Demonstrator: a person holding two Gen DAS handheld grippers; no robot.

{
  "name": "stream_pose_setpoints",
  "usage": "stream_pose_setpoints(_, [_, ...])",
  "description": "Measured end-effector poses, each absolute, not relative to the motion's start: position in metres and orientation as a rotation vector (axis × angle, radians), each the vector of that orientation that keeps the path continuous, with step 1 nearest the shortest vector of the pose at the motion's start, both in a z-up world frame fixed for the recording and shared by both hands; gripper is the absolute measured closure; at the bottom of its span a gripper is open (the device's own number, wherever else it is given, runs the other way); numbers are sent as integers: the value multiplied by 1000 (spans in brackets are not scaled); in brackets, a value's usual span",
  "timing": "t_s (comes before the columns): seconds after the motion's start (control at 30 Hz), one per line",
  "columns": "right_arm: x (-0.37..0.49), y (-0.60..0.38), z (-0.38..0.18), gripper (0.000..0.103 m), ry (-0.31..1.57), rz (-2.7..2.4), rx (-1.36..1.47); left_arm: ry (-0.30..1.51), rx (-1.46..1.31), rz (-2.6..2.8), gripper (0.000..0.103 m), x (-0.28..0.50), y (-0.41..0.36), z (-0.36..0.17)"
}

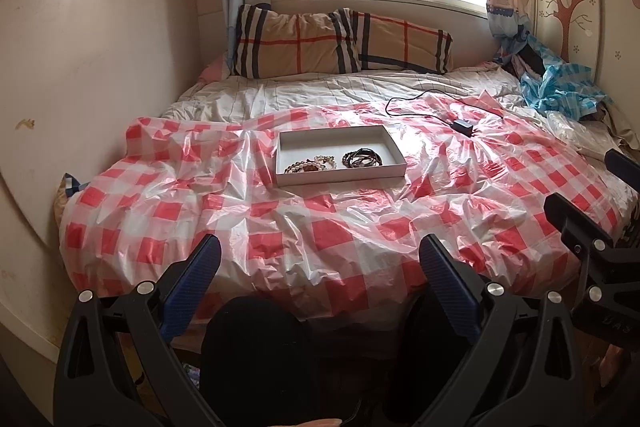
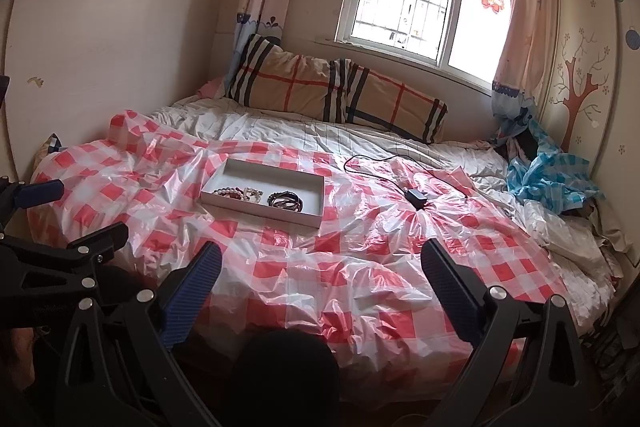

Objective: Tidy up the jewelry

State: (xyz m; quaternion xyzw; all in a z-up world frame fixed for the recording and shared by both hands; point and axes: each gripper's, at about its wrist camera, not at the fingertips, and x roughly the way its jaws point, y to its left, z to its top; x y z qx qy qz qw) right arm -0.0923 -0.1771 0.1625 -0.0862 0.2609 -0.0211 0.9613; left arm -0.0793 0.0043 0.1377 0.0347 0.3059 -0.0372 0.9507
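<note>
Left gripper (image 1: 320, 259), right gripper (image 2: 320, 263): agape, empty, held back. Bracelets (image 1: 332, 161) bunched in tray (image 1: 288, 139), central for reach.

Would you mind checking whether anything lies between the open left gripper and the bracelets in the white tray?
Nothing visible does. Between the left gripper and the bracelets in the white tray lies only crinkled checked plastic sheet; the charger sits off right.

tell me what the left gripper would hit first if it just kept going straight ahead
Probably the red-and-white checked plastic sheet covering the bed. The open left gripper hangs off the bed's near edge, and the white cardboard tray of bracelets lies further along. Depth is unclear.
</note>
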Motion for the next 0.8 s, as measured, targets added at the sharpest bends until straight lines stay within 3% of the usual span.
stream_pose_setpoints(0.67, [-95,-175,161,7,527,-40,-163,677,76,-86,8,-79,4,130])
stream_pose_setpoints(0.8, [-96,-176,160,8,537,-32,-138,622,147,-1,8,-88,-3,129])
